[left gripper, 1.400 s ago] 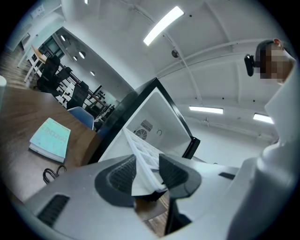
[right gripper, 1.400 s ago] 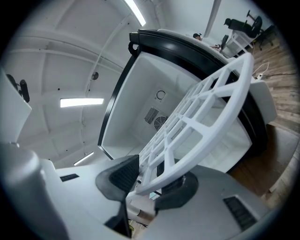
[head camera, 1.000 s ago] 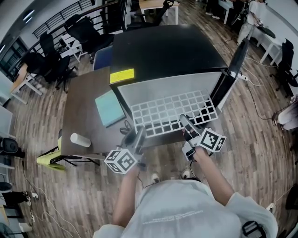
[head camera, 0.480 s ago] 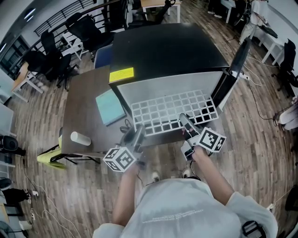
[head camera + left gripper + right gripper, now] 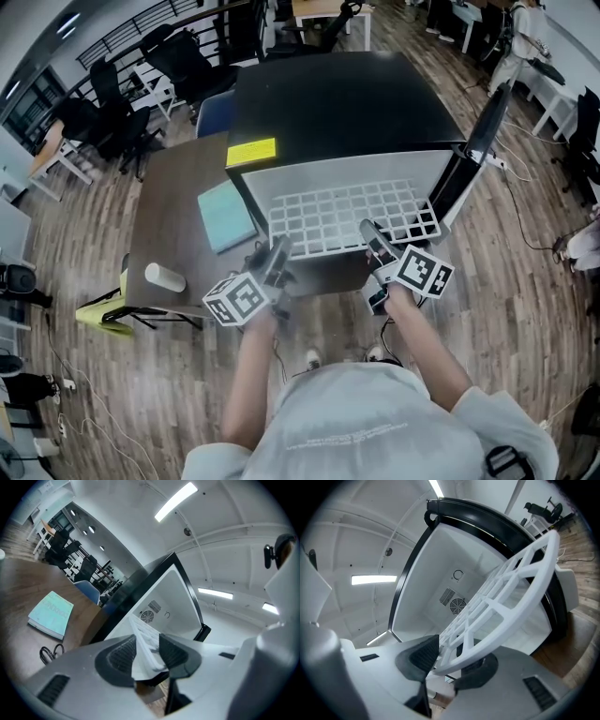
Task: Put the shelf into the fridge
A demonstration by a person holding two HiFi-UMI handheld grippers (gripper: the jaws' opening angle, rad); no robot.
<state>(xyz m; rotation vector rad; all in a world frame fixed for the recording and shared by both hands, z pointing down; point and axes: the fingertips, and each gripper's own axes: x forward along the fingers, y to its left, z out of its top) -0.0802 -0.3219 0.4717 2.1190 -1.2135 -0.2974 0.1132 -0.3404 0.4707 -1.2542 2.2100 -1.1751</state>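
White plastic grid shelf [image 5: 347,217] is being held level across the open front of the black compact fridge [image 5: 337,98]. Its far edge is pointing toward the fridge's white interior, where a round fan vent [image 5: 457,605] is showing on the back wall. The fridge is standing just beside a dark brown wooden table [image 5: 164,211], with a wood-plank floor [image 5: 525,281] spreading around both. Its black door [image 5: 476,141] is hanging open on the right. A teal book [image 5: 225,216] and a white cylinder [image 5: 164,277] on its side are lying on the table. A yellow label [image 5: 251,151] is sitting at the near left corner of the fridge's top. Black office chairs [image 5: 173,61] are crowding the room beyond. The person's bare forearms are reaching forward from a light grey shirt [image 5: 366,422]. The left gripper [image 5: 278,251] is clamping the shelf's near edge at its left end, pads pressing on the white rim. The right gripper [image 5: 371,236] is clamping the same edge further right, its jaws set fairly wide on a grid bar.
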